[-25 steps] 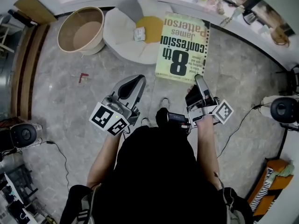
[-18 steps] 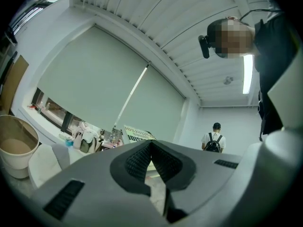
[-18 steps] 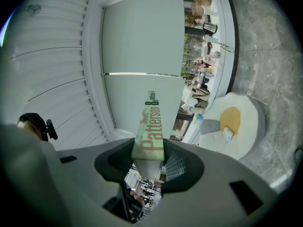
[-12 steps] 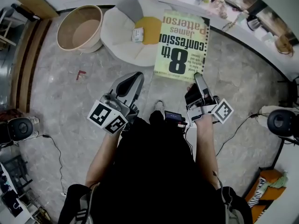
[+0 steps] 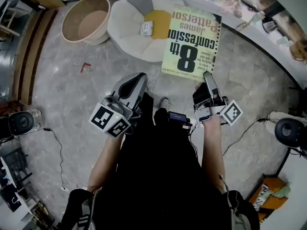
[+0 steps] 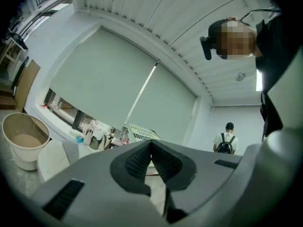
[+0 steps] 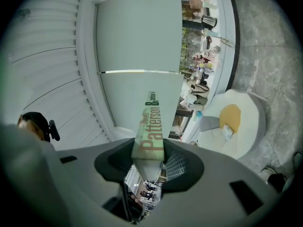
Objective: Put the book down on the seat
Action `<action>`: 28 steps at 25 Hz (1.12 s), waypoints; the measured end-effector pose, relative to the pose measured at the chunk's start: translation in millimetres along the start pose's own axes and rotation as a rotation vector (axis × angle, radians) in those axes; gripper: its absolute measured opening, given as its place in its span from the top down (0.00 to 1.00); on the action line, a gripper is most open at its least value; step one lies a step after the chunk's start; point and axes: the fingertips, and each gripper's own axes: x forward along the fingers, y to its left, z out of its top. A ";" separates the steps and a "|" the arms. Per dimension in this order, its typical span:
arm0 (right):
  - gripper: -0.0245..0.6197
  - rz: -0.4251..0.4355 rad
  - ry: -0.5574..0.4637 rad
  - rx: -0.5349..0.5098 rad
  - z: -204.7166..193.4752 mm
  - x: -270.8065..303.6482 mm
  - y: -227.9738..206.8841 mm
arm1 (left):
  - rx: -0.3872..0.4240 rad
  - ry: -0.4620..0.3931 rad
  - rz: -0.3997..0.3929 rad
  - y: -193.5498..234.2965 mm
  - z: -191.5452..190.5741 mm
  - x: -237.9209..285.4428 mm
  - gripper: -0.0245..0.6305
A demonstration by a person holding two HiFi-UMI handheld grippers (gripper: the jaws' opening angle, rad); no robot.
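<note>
**Book held in your right tongs, off the seat**

Your right tongs (image 5: pixel 207 79) are clamped on the book (image 5: pixel 192 41) at its near edge. In the right gripper view the pads press on both sides of the spine (image 7: pixel 150 131), with "Patterson" printed along it. The head view shows the cover facing up at you, title upside down, the book reaching away from you over the grey stone floor (image 5: pixel 62 95). From there its far left corner overlaps the rim of the seat (image 5: pixel 125 35), but it isn't resting on it.

The seat is the white rounded one ahead and a little to your left. A yellow cushion (image 5: pixel 158 19) lies on it, and a small pale packet (image 5: pixel 146 28) lies just beside the cushion. A beige round tub (image 5: pixel 87 18) stands touching or just beside the seat's left side.

Your left tongs (image 5: pixel 133 84) hang low in front of your body, well apart from the book. In the left gripper view their tips (image 6: pixel 151 144) meet with nothing between them.
</note>
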 end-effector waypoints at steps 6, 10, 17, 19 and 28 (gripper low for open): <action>0.68 -0.011 -0.012 -0.002 -1.1 2.8 -2.8 | -0.009 0.000 -0.010 8.9 -0.6 3.9 0.94; 0.68 -0.014 -0.029 -0.027 -3.6 1.8 1.9 | -0.005 -0.004 -0.047 12.5 1.8 6.9 0.94; 0.68 0.005 -0.078 -0.053 -9.8 2.2 -1.3 | 0.020 -0.013 -0.112 23.5 -0.7 9.2 0.94; 0.68 0.013 -0.086 -0.068 -9.7 2.6 -4.4 | 0.028 -0.023 -0.128 26.9 -2.5 12.3 0.94; 0.68 0.013 -0.095 -0.060 -16.6 4.2 14.8 | 0.022 -0.029 -0.155 22.4 11.5 9.8 0.94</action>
